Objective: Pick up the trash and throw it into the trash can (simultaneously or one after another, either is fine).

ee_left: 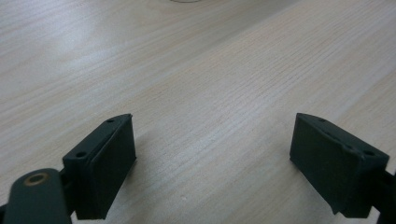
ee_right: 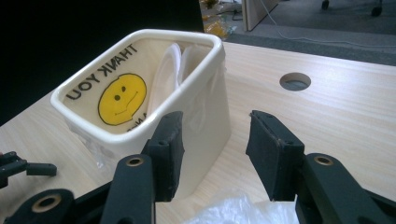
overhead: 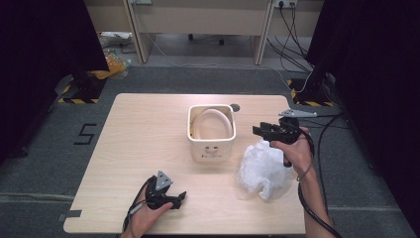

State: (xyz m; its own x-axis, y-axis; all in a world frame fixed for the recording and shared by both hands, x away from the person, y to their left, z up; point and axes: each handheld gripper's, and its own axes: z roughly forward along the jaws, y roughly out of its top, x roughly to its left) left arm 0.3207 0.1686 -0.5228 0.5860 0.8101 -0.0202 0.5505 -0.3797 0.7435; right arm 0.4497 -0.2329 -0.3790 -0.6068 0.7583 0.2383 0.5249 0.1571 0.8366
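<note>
Left gripper [overhead: 179, 197]: jaws spread, empty, low over the table's [overhead: 129, 148] near edge. White bin [overhead: 211, 130], already lined, mid-table; crumpled plastic bag [overhead: 262, 171] just right of it. Right gripper [overhead: 261, 130]: jaws parted, empty, above the bag; likely best to pinch one loose edge, not the bulk.

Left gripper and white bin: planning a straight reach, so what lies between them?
Only bare tabletop between the left gripper and the white bin, per the high view.
</note>
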